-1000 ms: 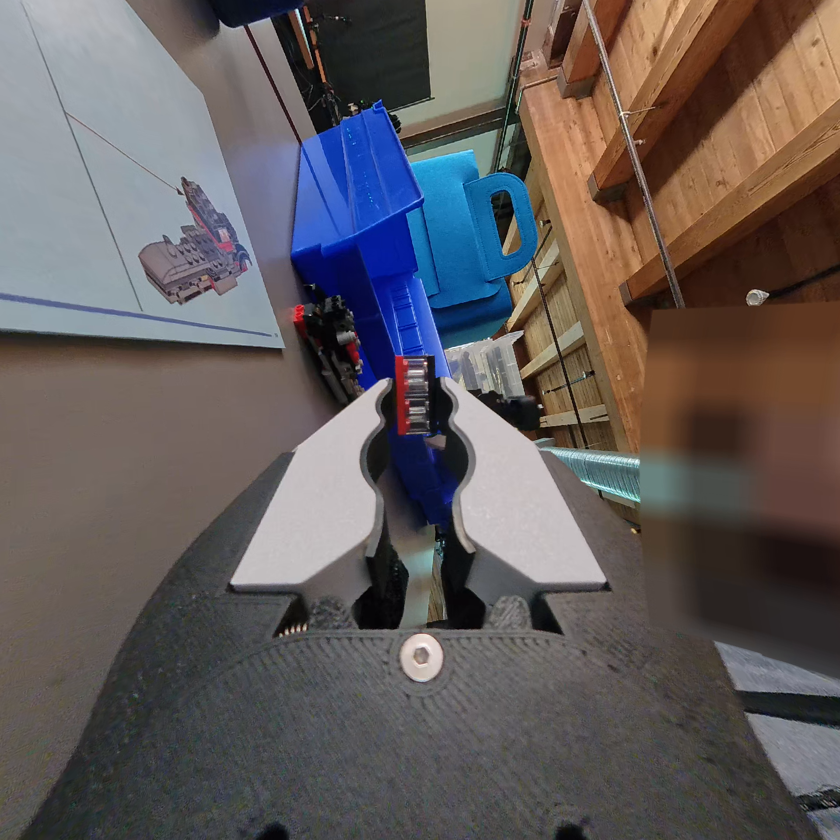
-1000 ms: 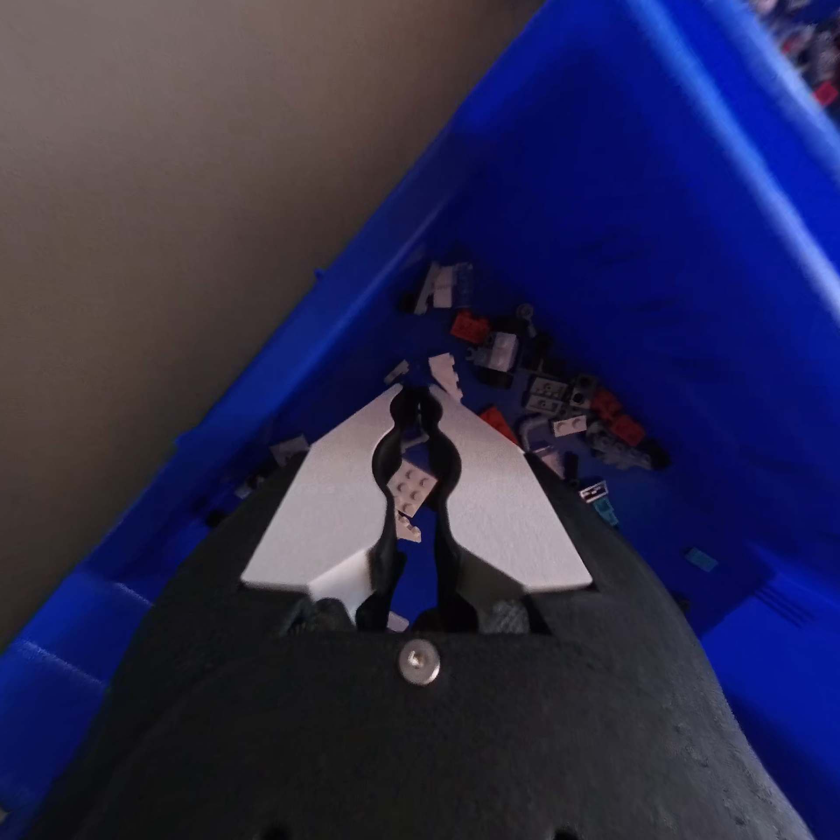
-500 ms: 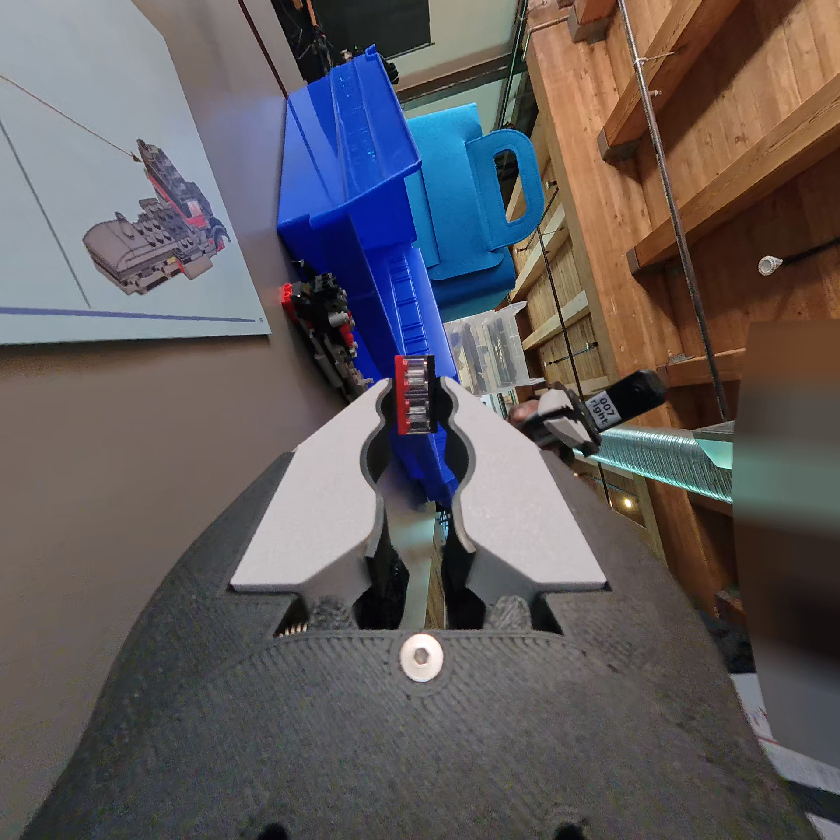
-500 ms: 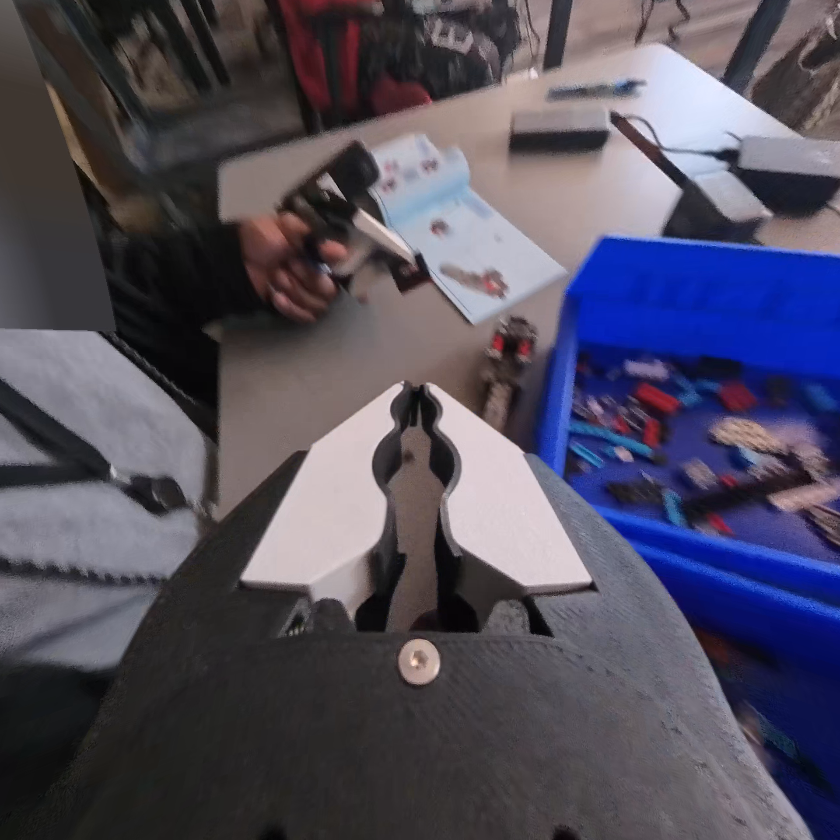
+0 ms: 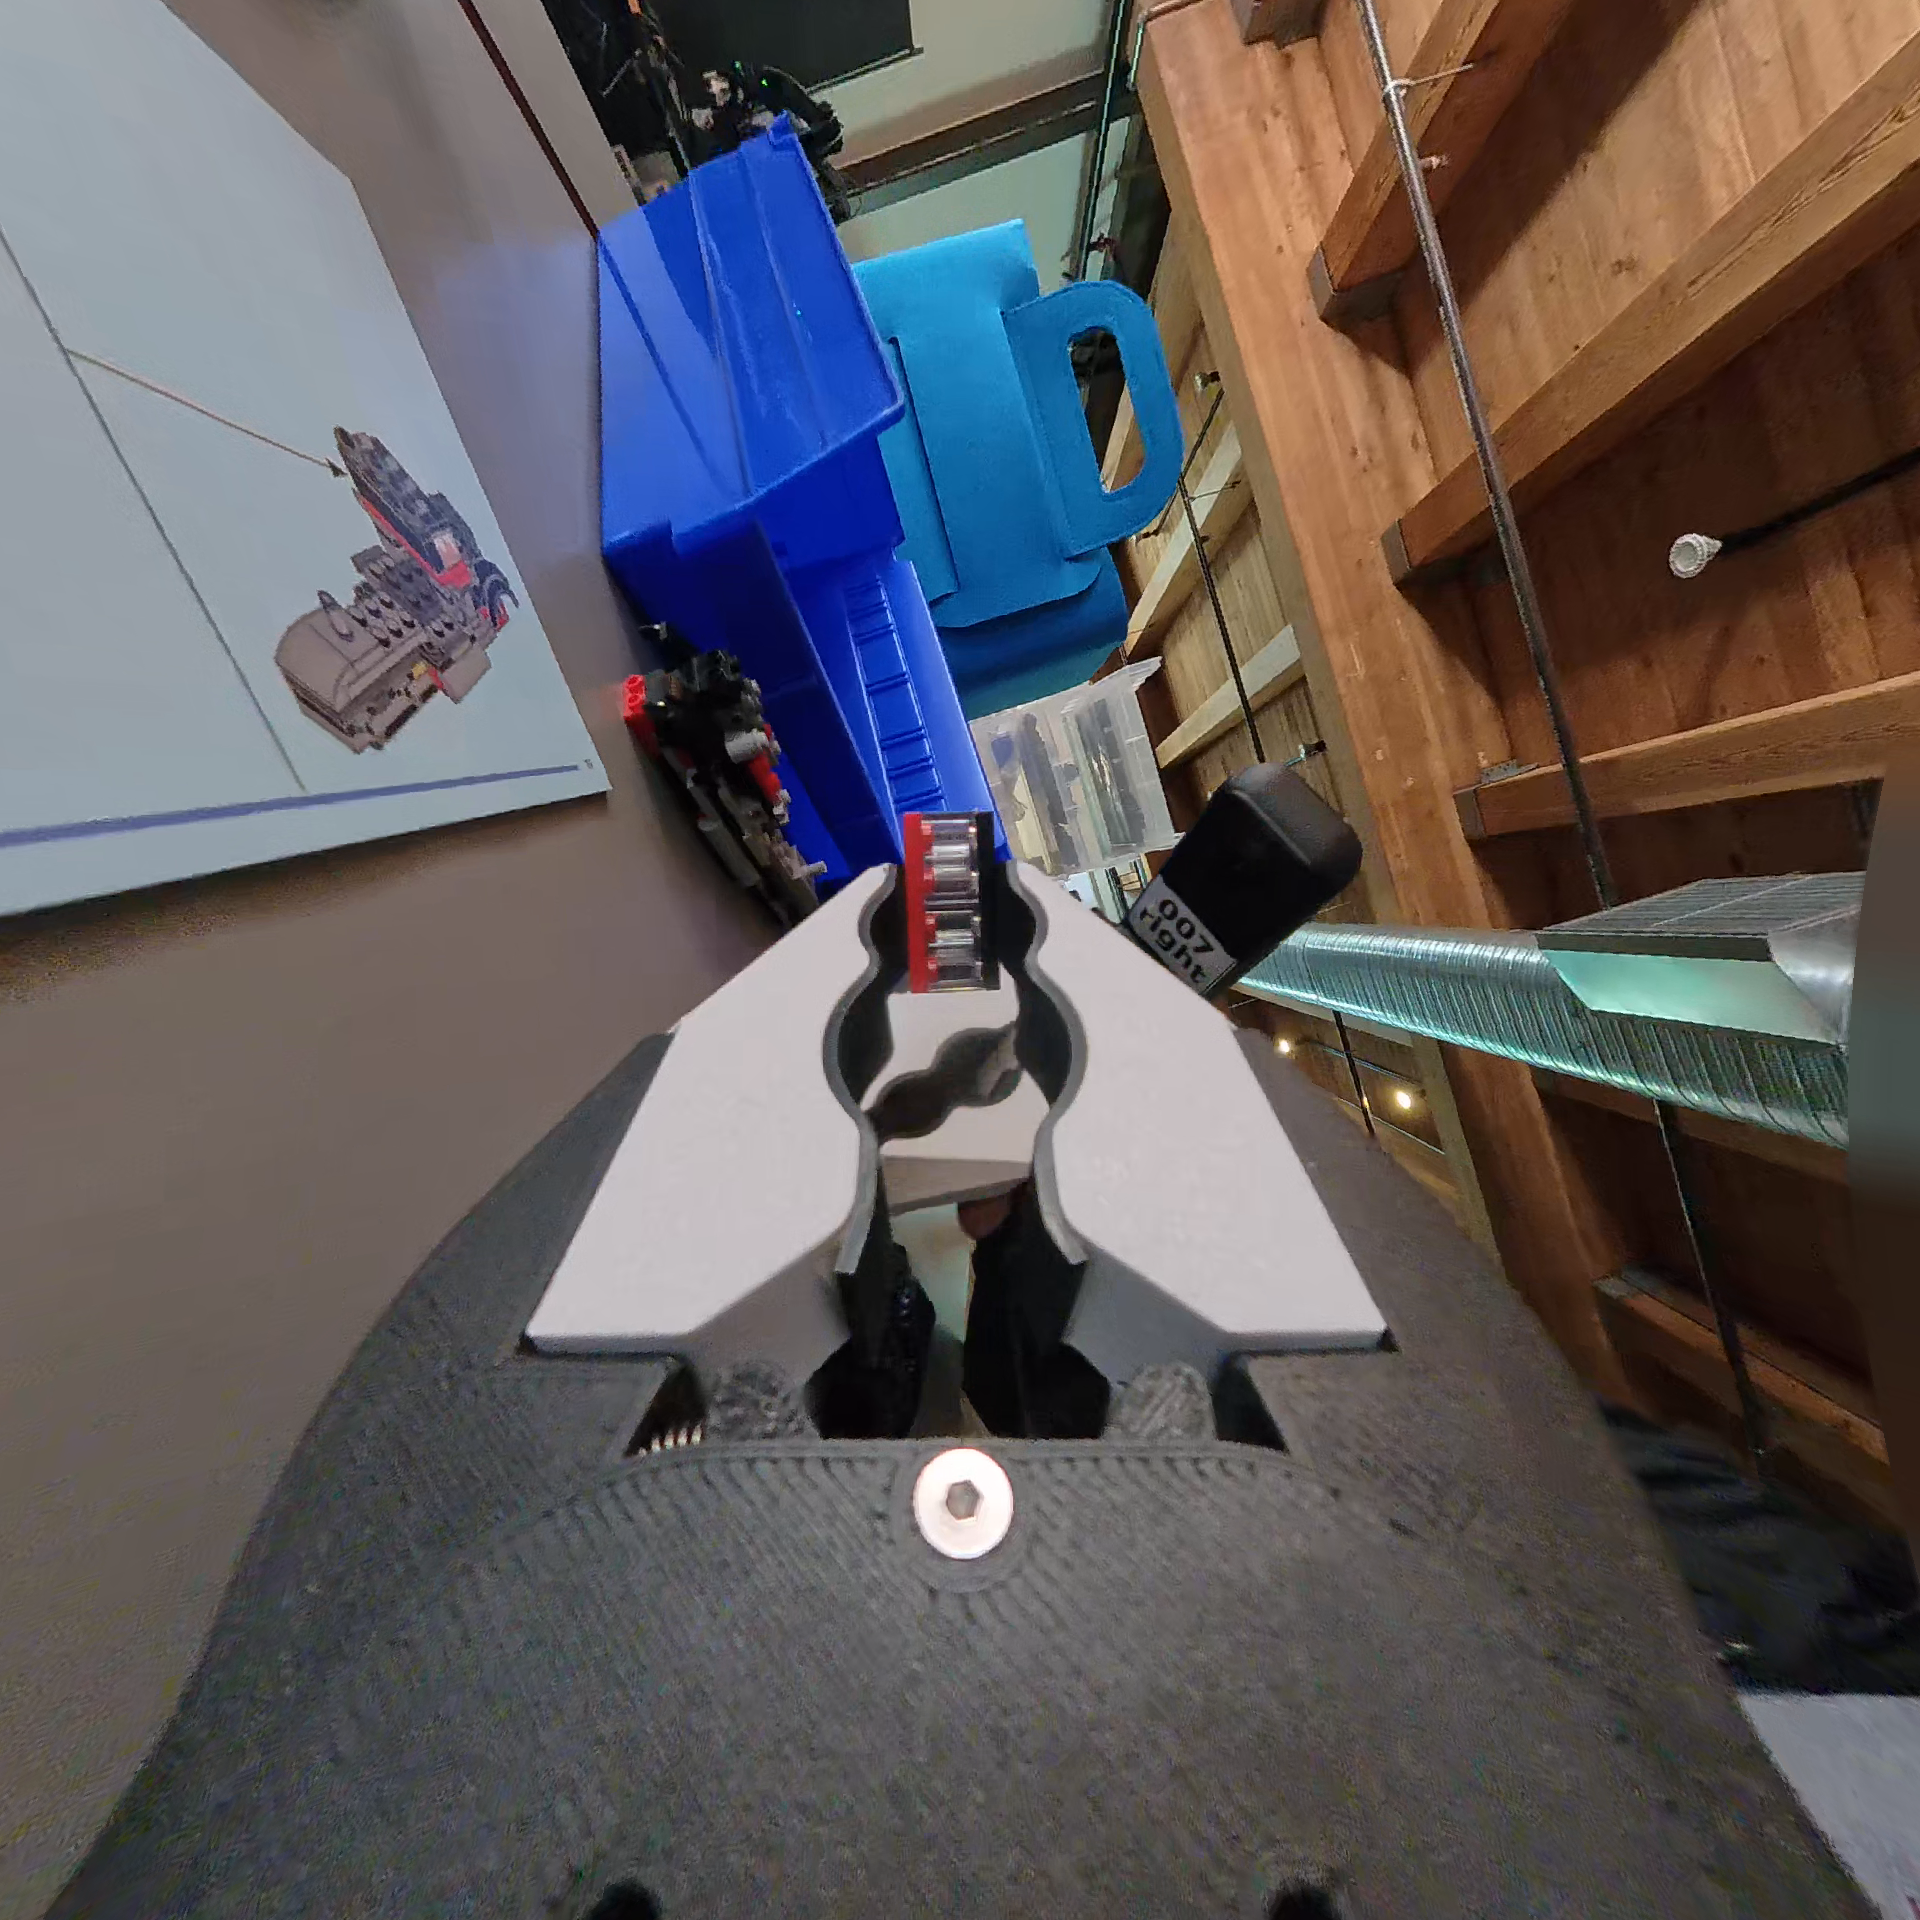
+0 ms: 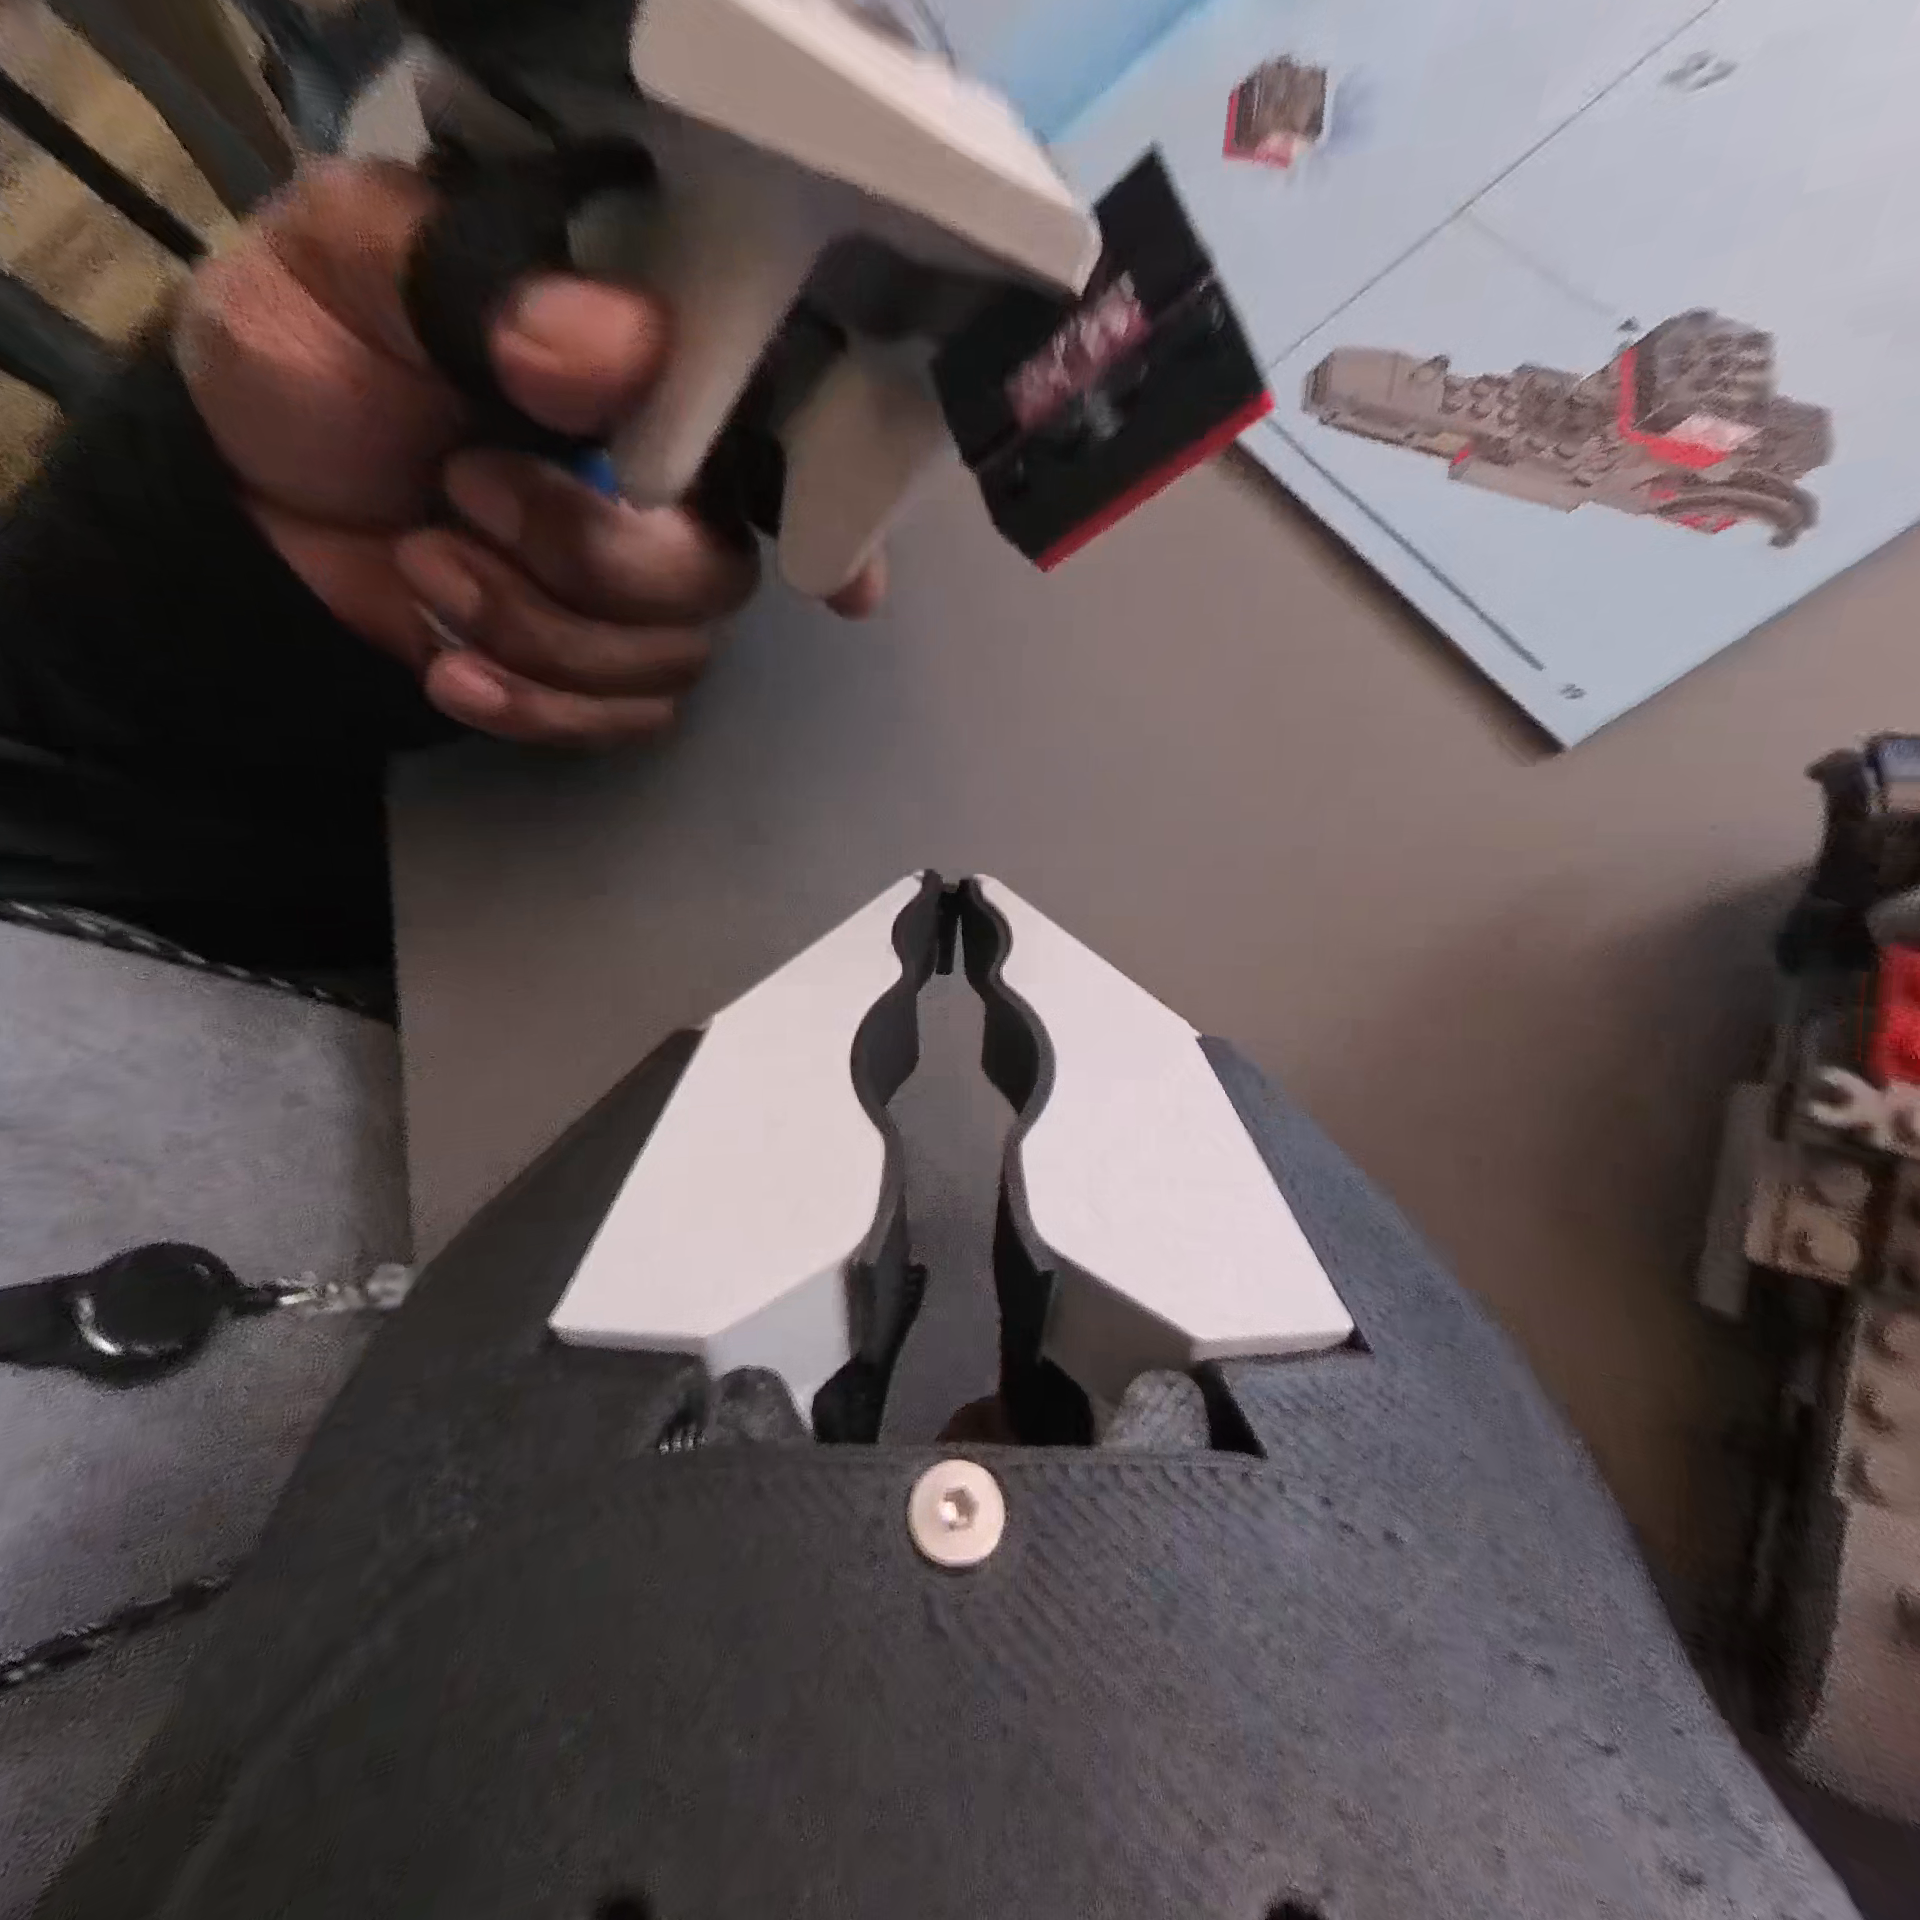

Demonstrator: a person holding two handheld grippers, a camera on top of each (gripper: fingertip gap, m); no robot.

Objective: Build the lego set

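My left gripper [image 5: 951, 909] is shut on a red and black lego piece [image 5: 948, 902] with clear studs, held above the grey table. It also shows in the right wrist view [image 6: 987, 353], held by a hand [image 6: 447, 447] with the black and red piece [image 6: 1112, 364] at its tips. My right gripper [image 6: 943, 914] is shut, with a thin dark sliver of a piece between its tips, just below and facing the left one. Its black handle [image 5: 1247, 873] shows beside the left fingers. The partly built model [image 5: 717, 769] lies by the bin and at the right edge of the right wrist view [image 6: 1849, 1143].
An open instruction booklet [image 5: 208, 520] lies on the table [image 5: 260, 1143]; it also shows in the right wrist view [image 6: 1507, 312]. A blue bin [image 5: 748, 416] stands beyond the model, with a blue felt bag [image 5: 1008, 447] behind it. A person's grey lap [image 6: 156, 1143] is at the left. The grippers' ends are close to 9 centimeters from one another.
My right gripper has come out of the blue bin and swung over the table to face the left gripper closely. The left gripper has kept its piece and barely moved.
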